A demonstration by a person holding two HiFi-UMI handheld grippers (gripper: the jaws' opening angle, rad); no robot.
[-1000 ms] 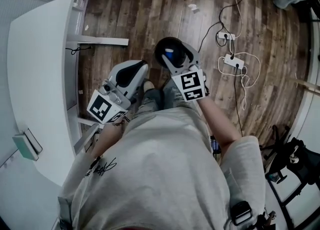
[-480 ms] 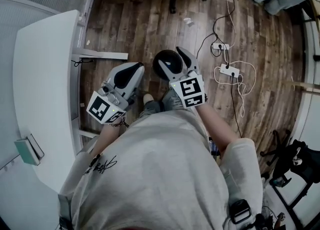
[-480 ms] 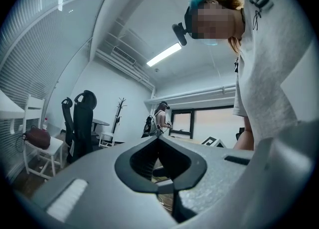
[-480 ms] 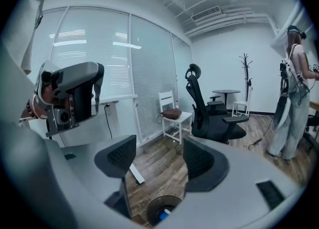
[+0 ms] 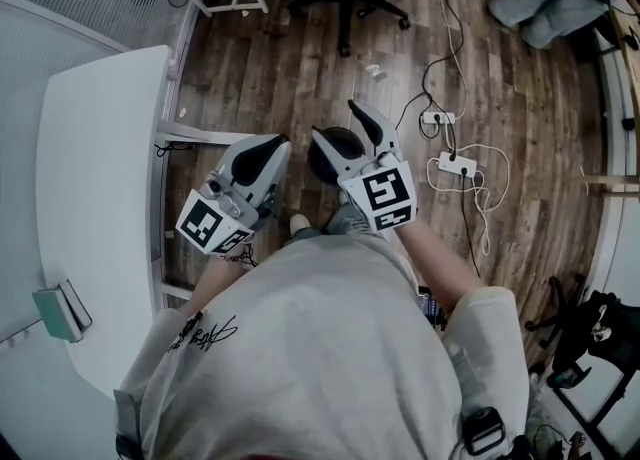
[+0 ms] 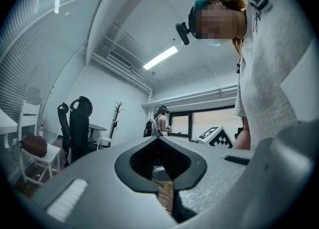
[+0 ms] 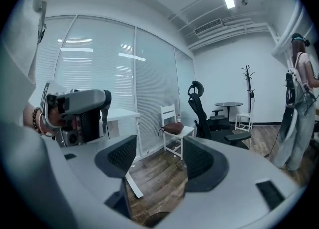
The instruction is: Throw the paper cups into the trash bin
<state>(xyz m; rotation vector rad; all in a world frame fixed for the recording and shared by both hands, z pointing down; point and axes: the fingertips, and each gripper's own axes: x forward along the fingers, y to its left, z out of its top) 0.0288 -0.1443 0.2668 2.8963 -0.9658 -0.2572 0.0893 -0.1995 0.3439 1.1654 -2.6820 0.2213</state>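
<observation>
Head view: you hold the left tool (image 5: 272, 151) and the right tool (image 5: 345, 128) low in front of you, beside the white desk (image 5: 90, 198). The dark round trash bin (image 5: 322, 160) stands just under the right one.

Left gripper view: the jaws meet at the tips, with nothing caught between them.

Right gripper view: the jaws stand apart and empty.

No paper cup shows in any view (perhaps it is inside the bin, I cannot tell). Such a cup should be light and thin-walled, so it crushes easily. Take it across the middle, softly.
</observation>
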